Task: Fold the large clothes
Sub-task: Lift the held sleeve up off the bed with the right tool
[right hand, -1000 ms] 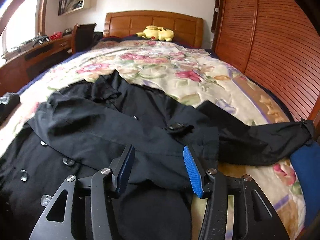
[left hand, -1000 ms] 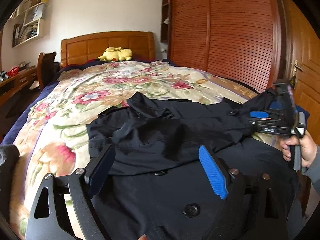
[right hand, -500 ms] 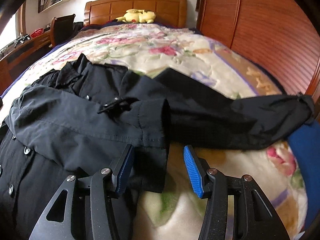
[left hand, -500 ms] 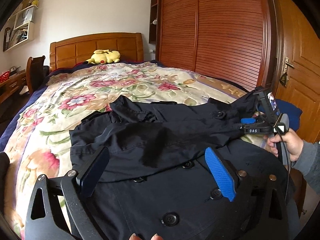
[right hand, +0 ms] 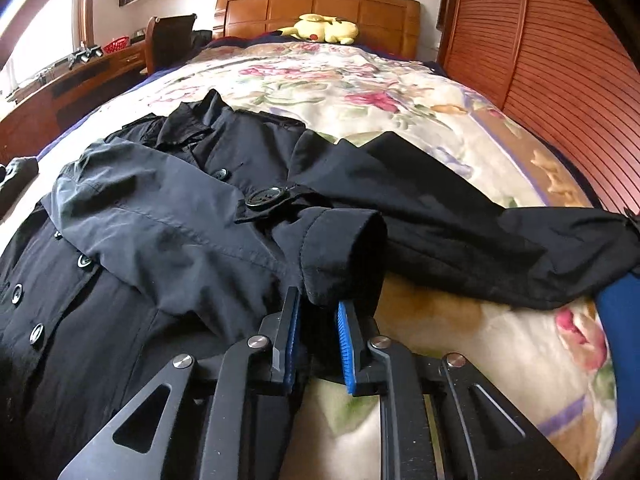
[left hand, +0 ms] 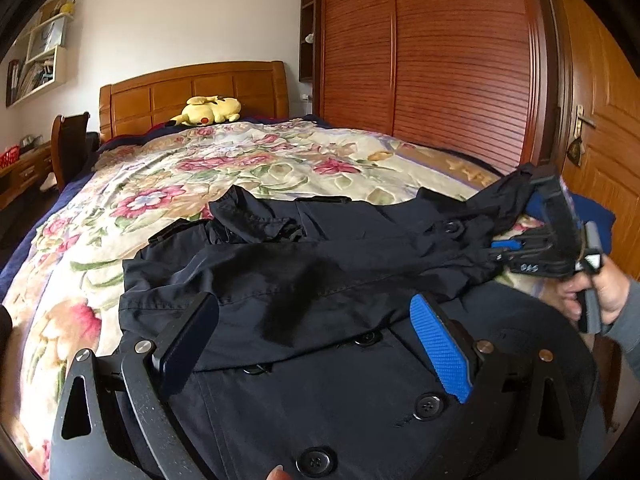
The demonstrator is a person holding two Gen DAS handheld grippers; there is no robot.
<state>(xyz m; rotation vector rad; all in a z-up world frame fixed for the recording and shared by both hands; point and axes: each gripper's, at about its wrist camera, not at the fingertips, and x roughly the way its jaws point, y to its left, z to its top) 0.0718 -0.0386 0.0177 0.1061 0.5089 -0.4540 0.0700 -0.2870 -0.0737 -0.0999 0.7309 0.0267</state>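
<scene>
A black buttoned coat (left hand: 320,272) lies front up on the flowered bedspread (left hand: 168,184), one sleeve folded across its chest. My left gripper (left hand: 316,340) is open and empty just above the coat's front. My right gripper (right hand: 318,332) is shut on the cuff (right hand: 340,256) of the folded sleeve, the cloth bunched between its blue pads. It also shows in the left wrist view (left hand: 536,240), held in a hand at the coat's right edge. The coat's other sleeve (right hand: 500,232) lies stretched out to the right across the bed.
A yellow plush toy (left hand: 210,110) lies by the wooden headboard (left hand: 192,88). A slatted wardrobe (left hand: 432,60) and a door (left hand: 600,120) stand to the right. A chair (right hand: 172,40) and desk (right hand: 52,92) are on the left. Blue cloth (right hand: 620,308) lies at the bed's right edge.
My right gripper moved forward and closed on the folded sleeve's cuff. The left gripper stayed open, and its view shifted slightly over the coat.
</scene>
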